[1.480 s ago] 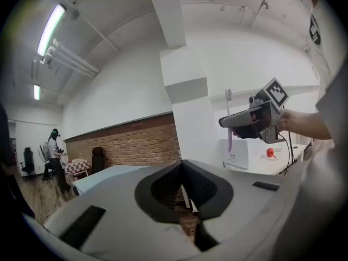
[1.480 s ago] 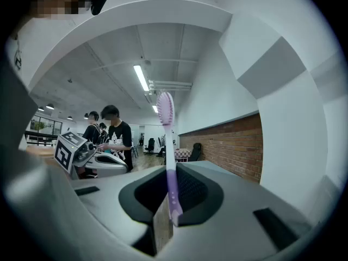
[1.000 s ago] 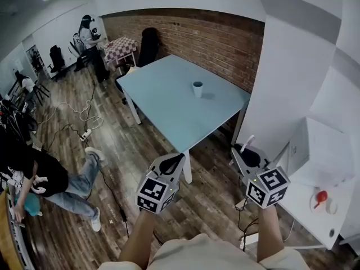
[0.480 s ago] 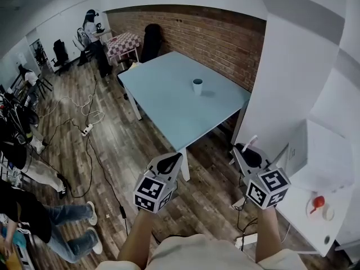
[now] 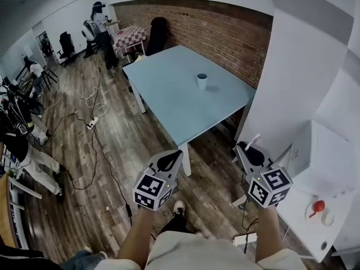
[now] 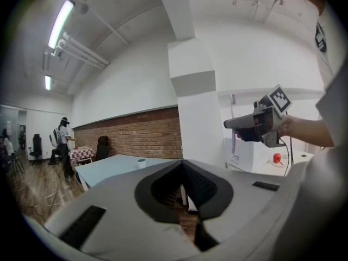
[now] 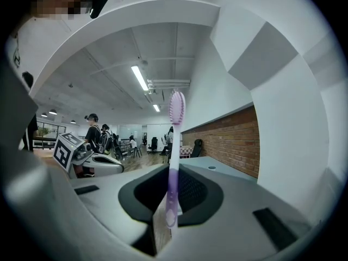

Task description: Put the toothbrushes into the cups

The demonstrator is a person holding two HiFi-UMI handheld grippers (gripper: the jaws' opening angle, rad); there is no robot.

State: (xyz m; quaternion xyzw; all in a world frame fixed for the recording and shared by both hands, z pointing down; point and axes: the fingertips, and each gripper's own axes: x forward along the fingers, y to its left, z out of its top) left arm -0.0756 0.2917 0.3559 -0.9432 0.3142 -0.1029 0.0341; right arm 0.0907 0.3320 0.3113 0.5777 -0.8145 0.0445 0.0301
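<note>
Toothbrush stands upright in the right gripper, whose jaws are clenched on the lower part of its handle. Its bristle head rises well above the jaw tips. In the right gripper view the handle is a slim, translucent lilac plastic stick that widens slightly at the bottom, and the oval head is edged with pale bristles.

In the head view the cup stands on the bench, well apart from both grippers, which are held over the floor short of the bench's near corner. It is a small white cylinder with a blue rim.

The left gripper has its jaws drawn together at the tips with nothing between them.

Both grippers have smooth grey plastic shells and black ribbed pads set in a dark, rounded recess. Each carries a cube with black-and-white square markers.

The bench has a smooth, pale blue rectangular top on white legs. The floor is made of dark wooden planks, and a red brick wall runs behind the bench.
</note>
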